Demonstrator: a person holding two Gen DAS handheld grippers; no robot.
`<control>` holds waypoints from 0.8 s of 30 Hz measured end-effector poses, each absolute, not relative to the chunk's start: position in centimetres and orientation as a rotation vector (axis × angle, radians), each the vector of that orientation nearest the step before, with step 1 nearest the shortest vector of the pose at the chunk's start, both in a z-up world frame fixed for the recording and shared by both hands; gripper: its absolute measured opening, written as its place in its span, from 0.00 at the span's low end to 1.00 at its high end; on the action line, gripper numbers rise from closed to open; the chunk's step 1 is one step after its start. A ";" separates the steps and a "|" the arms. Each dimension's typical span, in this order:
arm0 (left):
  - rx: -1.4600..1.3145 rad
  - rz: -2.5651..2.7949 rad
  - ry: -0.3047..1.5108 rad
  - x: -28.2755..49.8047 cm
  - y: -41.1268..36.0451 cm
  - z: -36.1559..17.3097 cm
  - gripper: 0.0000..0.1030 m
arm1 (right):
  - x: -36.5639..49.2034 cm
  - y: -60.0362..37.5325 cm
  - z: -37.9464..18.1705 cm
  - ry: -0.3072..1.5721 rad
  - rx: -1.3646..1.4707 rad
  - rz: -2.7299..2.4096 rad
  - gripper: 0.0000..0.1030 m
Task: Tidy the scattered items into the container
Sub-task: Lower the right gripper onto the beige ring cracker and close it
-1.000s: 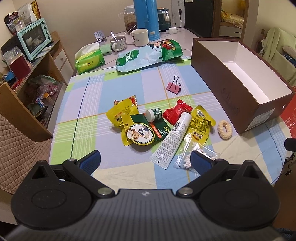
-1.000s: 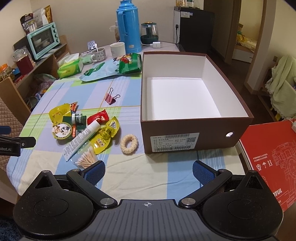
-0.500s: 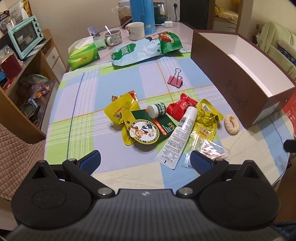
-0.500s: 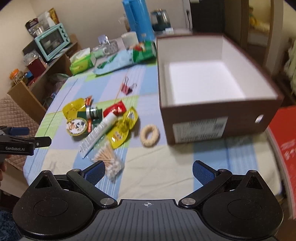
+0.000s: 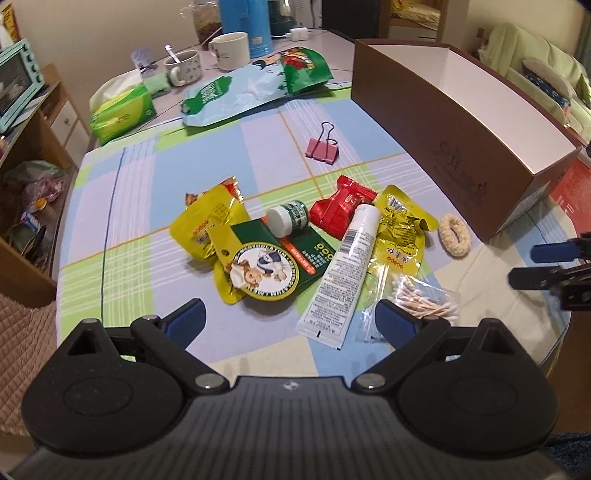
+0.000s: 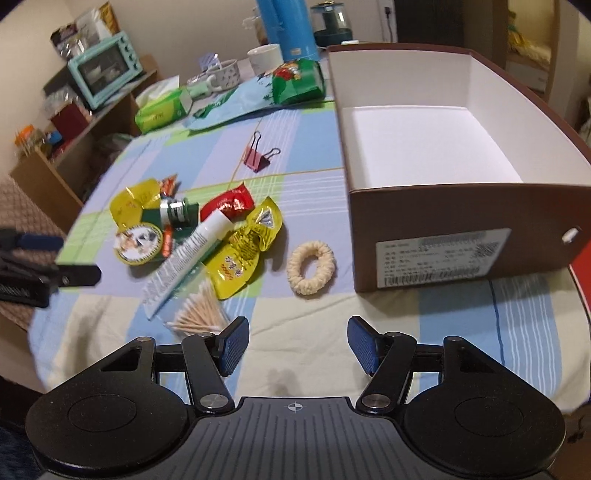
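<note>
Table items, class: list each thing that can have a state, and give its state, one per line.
Box: open, empty.
White tube: capped, lying flat.
Small green bottle: capped, on its side.
Binder clip: closed, holding nothing.
Left gripper: open, empty.
Right gripper: open, empty.

box label (image 6: pixel 441 258): print blurred, unreadable
blue flask (image 5: pixel 243 26): top cut off by the frame edge
left claw (image 6: pixel 55 258): blurred, partly cut off at the edge
cotton swabs (image 6: pixel 201 314): blurred, partly behind the right claw's finger (image 6: pixel 232 345)

Each hand-held gripper (image 6: pixel 294 345) is matte black plastic with a ribbed body. Silver screws pin its linkages. Fingertips (image 5: pixel 186 320) wear blue textured pads.
</note>
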State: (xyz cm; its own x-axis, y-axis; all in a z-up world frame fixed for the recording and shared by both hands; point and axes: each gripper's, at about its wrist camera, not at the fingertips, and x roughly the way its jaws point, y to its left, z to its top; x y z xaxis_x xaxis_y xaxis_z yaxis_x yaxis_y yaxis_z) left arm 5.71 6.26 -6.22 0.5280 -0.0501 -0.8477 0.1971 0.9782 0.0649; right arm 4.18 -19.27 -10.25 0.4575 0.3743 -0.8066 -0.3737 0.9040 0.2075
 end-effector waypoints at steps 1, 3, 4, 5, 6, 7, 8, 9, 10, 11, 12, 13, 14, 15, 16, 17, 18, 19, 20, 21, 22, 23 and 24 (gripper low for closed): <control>0.164 -0.159 1.005 6.0 6.2 -6.3 0.94 | 4.3 -18.9 -10.6 0.986 -0.018 0.460 0.55; 0.173 -0.182 1.008 6.6 6.1 -6.6 0.93 | 4.5 -18.1 -11.5 0.969 -0.049 0.457 0.38; 0.176 -0.194 1.010 6.9 6.1 -6.8 0.93 | 4.7 -17.8 -12.0 0.961 -0.061 0.454 0.38; 0.179 -0.203 1.012 7.2 6.0 -7.0 0.93 | 4.9 -17.4 -12.4 0.954 -0.072 0.451 0.38; 0.182 -0.211 1.015 7.5 5.9 -7.2 0.93 | 5.0 -17.1 -12.8 0.939 -0.084 0.443 0.38; 0.185 -0.220 1.015 7.8 5.8 -7.3 0.93 | 5.1 -16.8 -13.1 0.923 -0.095 0.434 0.38; 0.187 -0.228 1.013 8.0 5.8 -7.4 0.93 | 5.2 -16.5 -13.5 0.908 -0.106 0.424 0.38; 0.189 -0.235 1.012 8.2 5.7 -7.5 0.93 | 5.3 -16.4 -13.7 0.901 -0.108 0.416 0.38; 0.189 -0.241 1.011 8.4 5.7 -7.5 0.93 | 5.5 -16.3 -14.0 0.898 -0.107 0.410 0.38; 0.188 -0.247 1.011 8.6 5.7 -7.6 0.92 | 5.6 -16.1 -14.2 0.894 -0.106 0.403 0.38; 0.188 -0.251 1.012 8.9 5.8 -7.7 0.92 | 5.8 -16.1 -14.4 0.892 -0.107 0.396 0.38; 0.188 -0.255 1.012 9.0 5.8 -7.7 0.91 | 6.0 -16.0 -14.6 0.889 -0.110 0.388 0.38; 0.190 -0.259 1.012 9.2 5.8 -7.8 0.90 | 6.2 -15.9 -14.8 0.887 -0.115 0.377 0.38; 0.191 -0.263 1.012 9.4 5.8 -7.8 0.90 | 6.3 -15.7 -15.0 0.884 -0.121 0.369 0.38; 0.192 -0.268 1.012 9.6 5.8 -7.8 0.90 | 6.5 -15.6 -15.2 0.881 -0.128 0.363 0.38; 0.193 -0.272 1.010 9.8 5.8 -7.9 0.90 | 6.5 -15.5 -15.4 0.876 -0.132 0.353 0.38; 0.192 -0.277 1.008 9.9 5.8 -7.9 0.90 | 6.6 -15.5 -15.7 0.874 -0.132 0.347 0.38; 0.192 -0.282 1.006 10.0 5.8 -7.9 0.90 | 6.6 -15.5 -15.9 0.874 -0.130 0.343 0.38; 0.193 -0.289 1.004 10.1 5.8 -7.9 0.90 | 6.7 -15.5 -16.2 0.874 -0.129 0.338 0.28; 0.195 -0.296 1.001 10.1 5.7 -7.9 0.90 | 6.6 -15.6 -16.1 0.872 -0.124 0.338 0.19; 0.197 -0.303 0.999 10.2 5.7 -7.9 0.89 | 6.5 -15.7 -15.9 0.870 -0.118 0.338 0.19; 0.199 -0.311 0.999 10.2 5.6 -8.0 0.88 | 6.4 -15.9 -15.8 0.868 -0.112 0.339 0.17; 0.201 -0.320 1.000 10.2 5.5 -8.0 0.85 | 6.3 -16.1 -15.6 0.866 -0.106 0.339 0.15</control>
